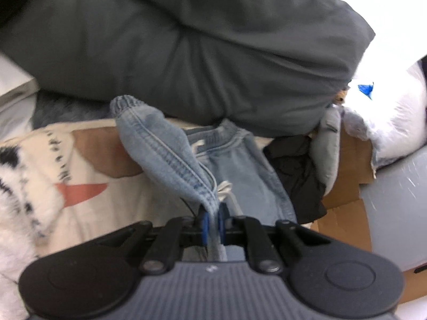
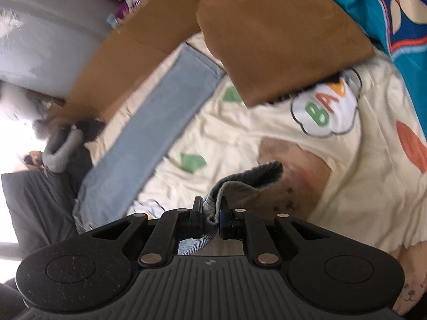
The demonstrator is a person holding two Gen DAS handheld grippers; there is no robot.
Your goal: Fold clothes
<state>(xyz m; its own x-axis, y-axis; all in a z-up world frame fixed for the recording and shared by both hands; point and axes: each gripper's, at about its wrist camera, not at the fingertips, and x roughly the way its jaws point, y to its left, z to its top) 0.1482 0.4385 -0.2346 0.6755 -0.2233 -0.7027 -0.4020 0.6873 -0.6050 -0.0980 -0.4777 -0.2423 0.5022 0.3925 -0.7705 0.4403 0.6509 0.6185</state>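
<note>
I note a cream printed blanket (image 2: 240,133) under the jeans (image 1: 240,160); grey pillow (image 1: 186,40) far, cardboard (image 2: 138,40) right. Both left gripper (image 1: 212,222) and right gripper (image 2: 211,213) fingers pinch denim. Edges blurred.

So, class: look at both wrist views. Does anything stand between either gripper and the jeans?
Nothing visible does. The left gripper already has its jaws shut on the jeans at a seam, and the right gripper is shut on a denim fold.
</note>
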